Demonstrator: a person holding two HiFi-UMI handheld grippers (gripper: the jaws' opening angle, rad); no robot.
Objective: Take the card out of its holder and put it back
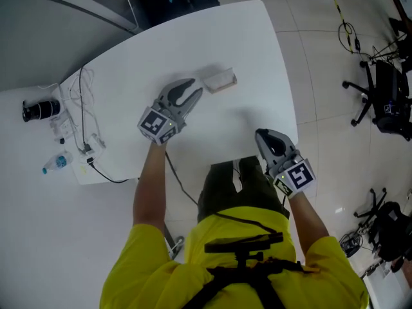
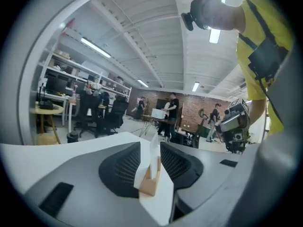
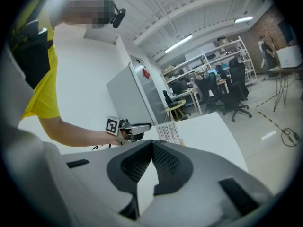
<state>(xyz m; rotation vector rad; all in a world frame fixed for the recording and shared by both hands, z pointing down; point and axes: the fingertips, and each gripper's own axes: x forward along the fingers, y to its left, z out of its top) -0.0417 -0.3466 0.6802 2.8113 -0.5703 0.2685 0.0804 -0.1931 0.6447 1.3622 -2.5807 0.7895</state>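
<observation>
Shirt and harness: closest to the head camera, a yellow shirt fills the bottom edge, with a black chest mount strapped over it.
Right gripper: it is held low at the near edge of the table, just in front of the person's lap and well apart from the holder. Its two jaws are pressed together at the tips and nothing is caught between them. Only bare white tabletop shows through the hollow behind the tips.
Left gripper: it reaches out over the middle of the table and points at the holder. Its jaws are spread, one on each side of the card, and neither pad visibly presses on it.
Card: white and thin, it stands upright in the holder's slot, right between the left gripper's parted jaws.
Holder: a small wood-coloured block that rests on the tabletop past its middle, toward the far edge. The tips of the left gripper are just at its near end.
Table: white, with a rounded far corner, and bare around the holder.
Left-end clutter: a black cylinder, a small clear bottle lying on its side and loose white cables sit together at the table's left end, well apart from both grippers.
Floor: pale and glossy, with black office chairs standing off to the right of the table.
</observation>
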